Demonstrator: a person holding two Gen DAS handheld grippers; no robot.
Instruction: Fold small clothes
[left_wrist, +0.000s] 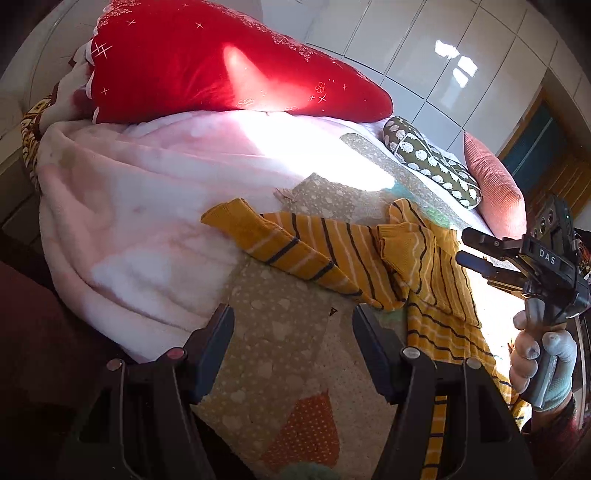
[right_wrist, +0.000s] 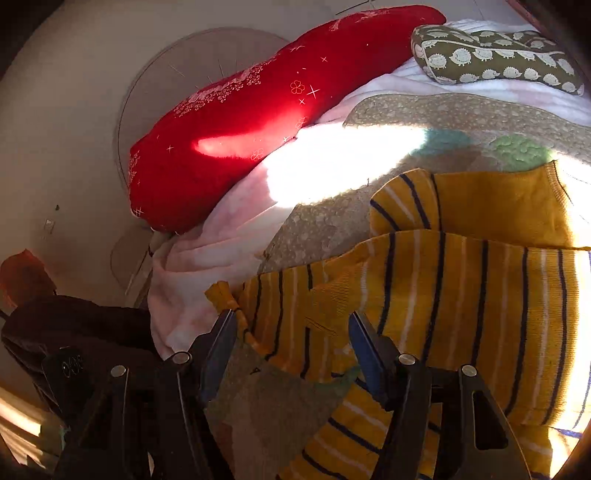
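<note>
Jaws wide and empty on left gripper (left_wrist: 293, 354) and right gripper (right_wrist: 291, 354). Striped yellow garment (left_wrist: 369, 258) crumpled on bed (left_wrist: 280, 332), lying toward 1 o'clock of left jaws, directly at 12 o'clock of right, which is nearer. Long axis unclear; lower hem cut off, glare-washed.

Bare patterned bedspread (left_wrist: 280, 332) lies open ahead of the left gripper (left_wrist: 293, 347). The pink blanket (left_wrist: 140, 206) heaps at left, the striped yellow garment (left_wrist: 369, 254) spreads ahead, and 3 pillows line the far edge.
</note>
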